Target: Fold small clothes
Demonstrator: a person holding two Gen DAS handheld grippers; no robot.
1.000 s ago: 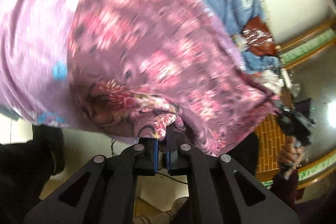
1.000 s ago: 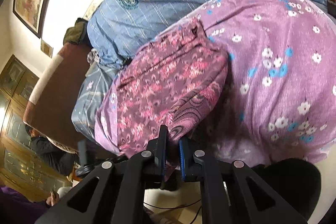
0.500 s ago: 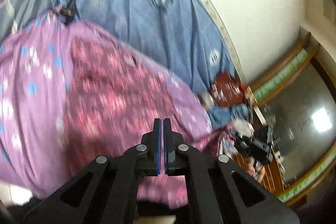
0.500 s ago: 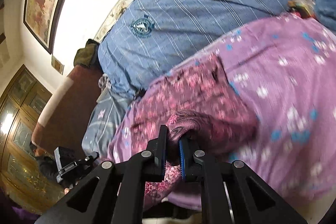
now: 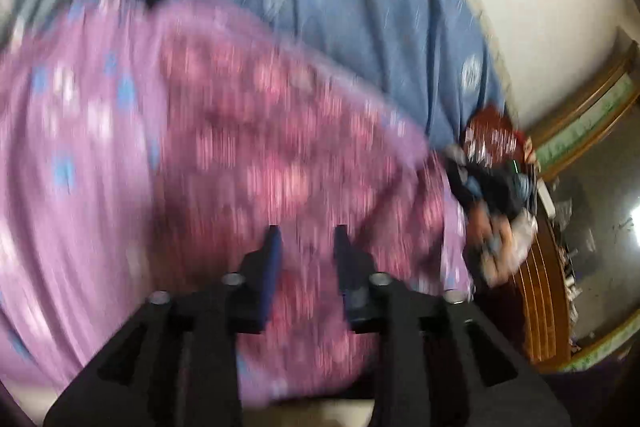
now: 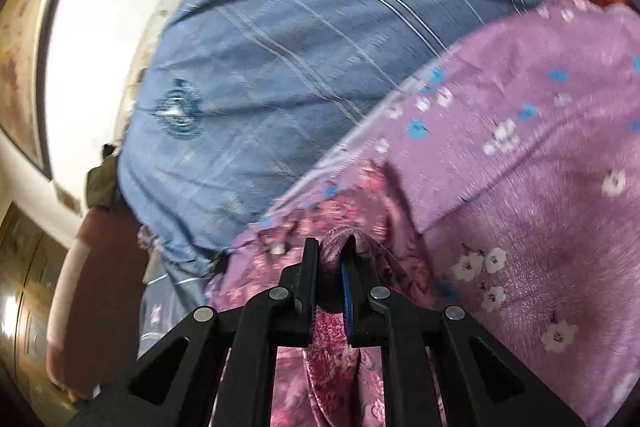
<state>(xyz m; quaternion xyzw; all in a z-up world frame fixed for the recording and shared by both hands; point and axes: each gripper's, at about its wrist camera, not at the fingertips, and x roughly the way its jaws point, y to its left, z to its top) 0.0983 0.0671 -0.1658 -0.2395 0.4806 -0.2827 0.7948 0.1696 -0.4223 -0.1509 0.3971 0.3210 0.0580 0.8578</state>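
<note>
A small pink-and-maroon patterned garment (image 5: 280,155) lies on a lilac flowered sheet (image 5: 72,187) on the bed; the left wrist view is blurred. My left gripper (image 5: 306,243) is open and empty just above the garment. My right gripper (image 6: 330,259) is shut on a bunched fold of the same garment (image 6: 332,347), which hangs between and below its fingers. The right gripper and hand show at the right of the left wrist view (image 5: 492,195).
A blue striped quilt (image 6: 300,47) covers the bed beyond the lilac sheet (image 6: 540,147). A brown headboard or cushion (image 6: 96,287) stands at the left. A white wall (image 5: 540,7) and wooden furniture (image 5: 548,287) lie to the right.
My left gripper let go of the garment a second ago, closed empty, and now stands open over it. My right gripper keeps its hold and has carried its fold forward across the sheet.
</note>
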